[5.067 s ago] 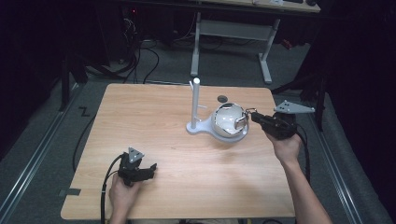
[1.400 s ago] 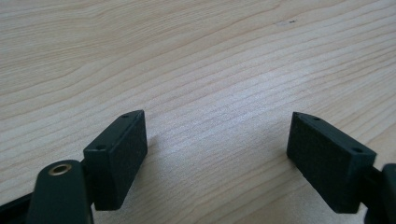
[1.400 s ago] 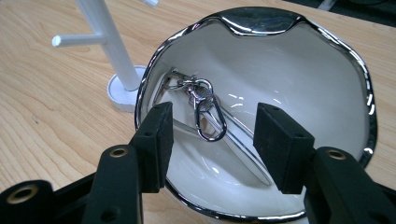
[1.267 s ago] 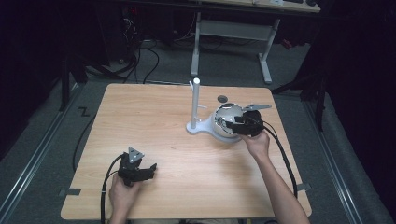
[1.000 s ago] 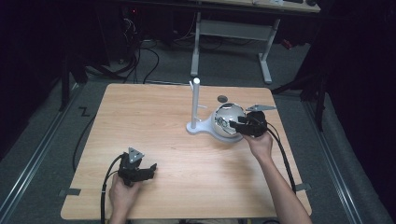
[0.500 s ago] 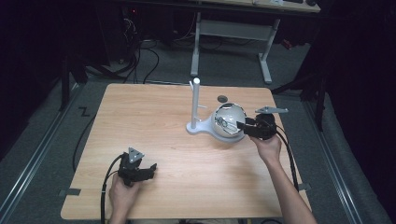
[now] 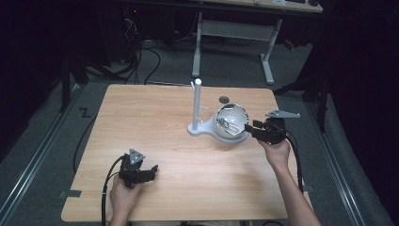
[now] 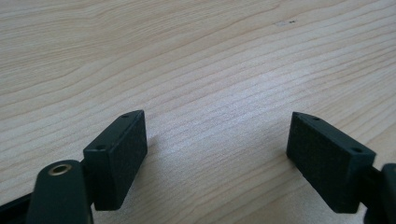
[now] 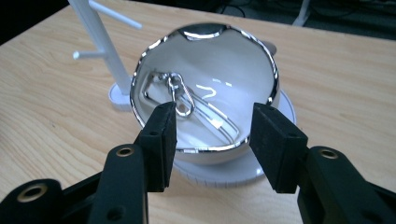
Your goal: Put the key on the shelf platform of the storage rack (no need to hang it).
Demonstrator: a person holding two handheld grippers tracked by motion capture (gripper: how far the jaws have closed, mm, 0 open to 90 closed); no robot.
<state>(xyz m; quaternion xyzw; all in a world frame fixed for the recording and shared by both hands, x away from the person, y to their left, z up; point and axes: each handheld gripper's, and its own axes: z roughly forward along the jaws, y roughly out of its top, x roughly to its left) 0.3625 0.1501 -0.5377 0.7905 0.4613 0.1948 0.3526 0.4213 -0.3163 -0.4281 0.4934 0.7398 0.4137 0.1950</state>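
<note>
A shiny bowl [image 7: 235,114] with a chrome rim [image 9: 261,51] sits on the round base [image 9: 275,164] of a white stand. The stand's thin post [image 7: 196,101] with side pegs [image 9: 100,42] rises at the bowl's left. Metal ring-and-clip pieces [image 9: 180,93] lie linked in the bowl [image 7: 228,125]. My right gripper [image 7: 250,129] is at the bowl's right side, level with its rim. Its jaws point at the bowl and stand open [image 9: 215,112] with nothing between the pads. My left gripper [image 7: 151,172] rests near the table's front left, open [image 8: 217,119] over bare wood.
A small dark disc [image 7: 224,99] lies on the wooden table [image 7: 141,122] just behind the bowl. The table's right edge is close to my right hand. Beyond the far edge stand a desk frame [image 7: 197,47] and floor cables [image 7: 141,56].
My right gripper, over the bowl a second ago, has drawn back to the right and a little up, clear of the rim. The left gripper has stayed put.
</note>
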